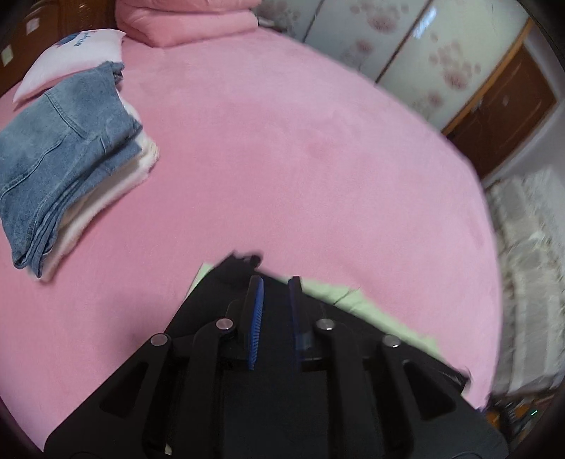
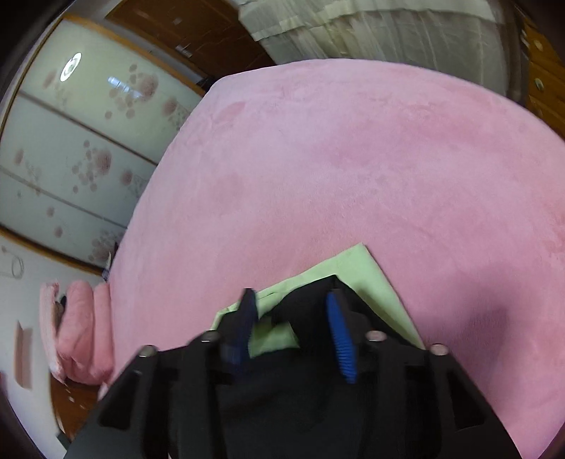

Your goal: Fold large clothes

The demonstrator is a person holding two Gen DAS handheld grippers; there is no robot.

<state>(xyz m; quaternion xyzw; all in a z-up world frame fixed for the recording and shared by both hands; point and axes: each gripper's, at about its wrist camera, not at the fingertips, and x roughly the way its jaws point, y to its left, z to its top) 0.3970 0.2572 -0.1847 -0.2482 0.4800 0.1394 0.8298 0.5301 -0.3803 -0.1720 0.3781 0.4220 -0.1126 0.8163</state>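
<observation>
On the pink plush bed [image 1: 282,159], a black garment [image 1: 212,317] lies over a pale green cloth [image 1: 353,300], apparently awaiting a fold. The left hand-held gripper [image 1: 275,293] hovers low with jaws parted; the right hand-held gripper [image 2: 293,303] angles down, jaws open astride the garment's edge, gripping nothing visible.

Ahead of your left gripper the pink bedspread [image 1: 282,159] spreads wide; off to its far left lies a white pillow [image 1: 70,60], with a folded pink quilt [image 1: 187,21] beyond. To the right stand floral sliding doors [image 1: 423,63] and pale curtains [image 2: 370,31].
</observation>
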